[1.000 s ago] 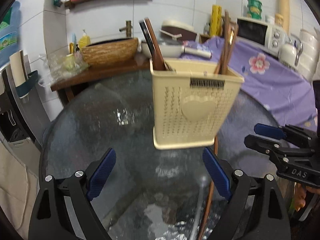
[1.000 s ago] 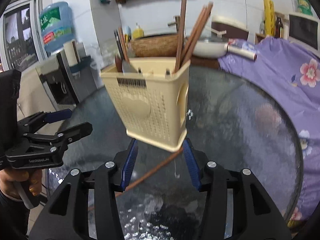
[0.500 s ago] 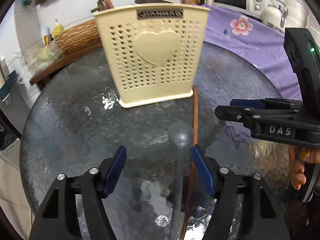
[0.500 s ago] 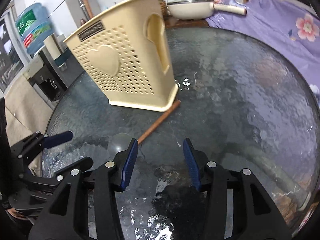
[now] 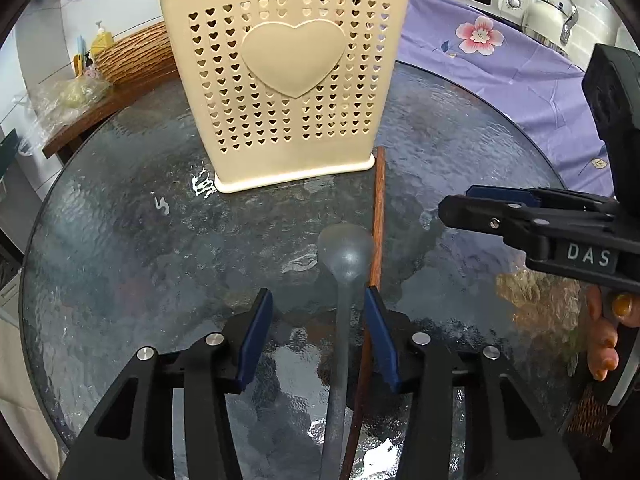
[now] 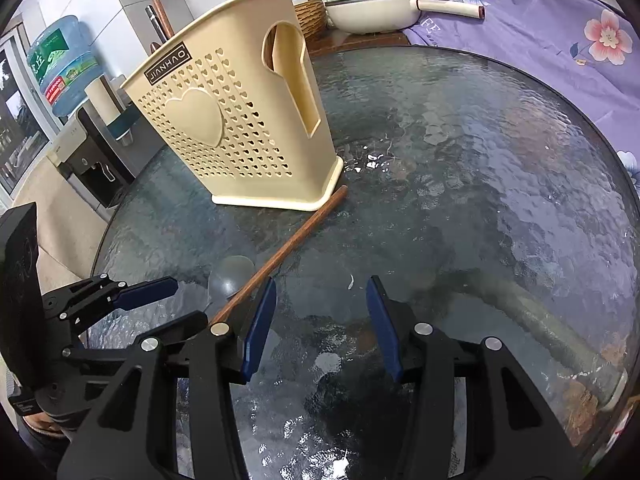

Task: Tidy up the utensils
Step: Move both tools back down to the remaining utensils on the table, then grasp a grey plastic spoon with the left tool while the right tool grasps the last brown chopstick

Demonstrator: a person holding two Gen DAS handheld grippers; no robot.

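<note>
Fingers of my left gripper (image 5: 318, 334) closing w/ spoon (image 5: 345, 280) handle between them, not yet pinched; its long axis runs away toward holder (image 5: 286, 76). Chopstick (image 5: 376, 224) lies alongside on the counter (image 5: 120, 240), crowding that grab. Right gripper (image 6: 320, 324) half-spread, empty, farther off.

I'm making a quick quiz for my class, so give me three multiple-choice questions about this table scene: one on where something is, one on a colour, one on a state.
1. Where does the far tip of the wooden chopstick lie?
A. at a base corner of the holder
B. inside the holder
C. on the purple cloth

2. What colour is the utensil holder?
A. green
B. cream
C. red

3. What lies between the pads of the left gripper?
A. nothing
B. the holder
C. the translucent spoon, its handle

Key: 1 A, the tip meets the base corner. 2 B, cream plastic throughout. 3 C, the handle runs between the closing jaws.
</note>
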